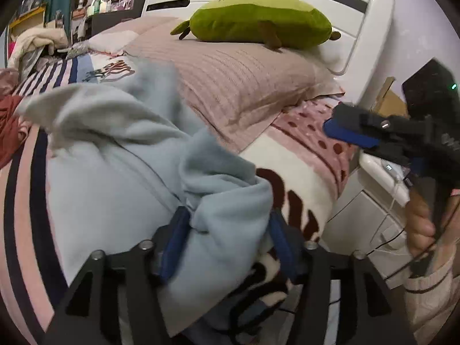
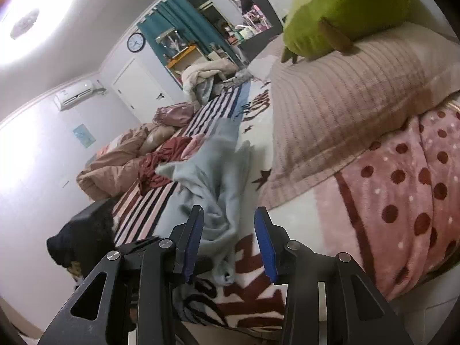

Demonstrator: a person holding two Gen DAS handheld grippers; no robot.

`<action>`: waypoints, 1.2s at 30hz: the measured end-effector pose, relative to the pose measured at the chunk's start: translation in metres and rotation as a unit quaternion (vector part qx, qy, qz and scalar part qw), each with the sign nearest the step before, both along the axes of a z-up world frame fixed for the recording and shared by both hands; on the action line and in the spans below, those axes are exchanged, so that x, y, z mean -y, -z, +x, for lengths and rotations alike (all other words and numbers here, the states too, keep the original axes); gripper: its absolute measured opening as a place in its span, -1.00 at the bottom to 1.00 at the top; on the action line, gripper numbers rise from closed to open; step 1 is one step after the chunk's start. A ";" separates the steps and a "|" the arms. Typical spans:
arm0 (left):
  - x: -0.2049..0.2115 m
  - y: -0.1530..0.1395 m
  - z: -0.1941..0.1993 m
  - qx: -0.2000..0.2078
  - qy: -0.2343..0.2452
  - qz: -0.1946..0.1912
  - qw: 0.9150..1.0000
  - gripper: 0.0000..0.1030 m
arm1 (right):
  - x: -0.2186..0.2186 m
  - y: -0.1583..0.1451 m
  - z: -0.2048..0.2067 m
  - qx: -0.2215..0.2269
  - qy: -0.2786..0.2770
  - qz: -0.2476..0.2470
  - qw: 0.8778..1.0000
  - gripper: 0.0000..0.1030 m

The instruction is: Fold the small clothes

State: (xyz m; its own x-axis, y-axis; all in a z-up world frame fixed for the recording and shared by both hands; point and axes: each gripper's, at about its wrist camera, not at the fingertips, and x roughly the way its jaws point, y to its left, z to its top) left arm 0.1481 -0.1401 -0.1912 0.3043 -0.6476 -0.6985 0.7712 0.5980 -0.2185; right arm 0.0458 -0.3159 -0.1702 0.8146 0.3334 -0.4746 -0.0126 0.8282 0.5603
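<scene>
The light blue garment lies crumpled on the bed, stretched from the near edge toward the far striped blanket. The left gripper has a thick bunched fold of it wedged between its blue-padded fingers; they stand fairly wide apart, with the cloth filling the gap. The rest of the garment trails off to the left and far side.

The right gripper hovers over the near end of the same garment, its fingers spread wide with nothing between them; the cloth lies below and slightly left of the gap. From the left wrist view this gripper hangs well to the right, near the bed's edge, apart from the garment.

Close on the right of the garment sits a ribbed beige pillow, with a green plush toy resting on top of it. A pink dotted blanket covers the bed nearer right. To the far left lie a dark red cloth and rumpled tan bedding. A white headboard rises behind the pillow.
</scene>
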 end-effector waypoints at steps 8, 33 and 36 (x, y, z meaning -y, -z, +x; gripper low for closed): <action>-0.060 -0.040 -0.029 0.003 -0.025 -0.054 0.998 0.29 | -0.039 -0.010 0.020 0.013 -0.062 -0.017 0.998 -0.36; -0.180 -0.031 0.034 0.003 -0.218 -0.065 0.974 0.42 | -0.127 -0.057 0.123 -0.035 -0.161 -0.232 0.959 0.40; -0.189 -0.032 0.039 -0.008 -0.224 -0.080 0.971 0.43 | -0.164 -0.039 0.175 -0.062 -0.216 -0.296 0.928 0.50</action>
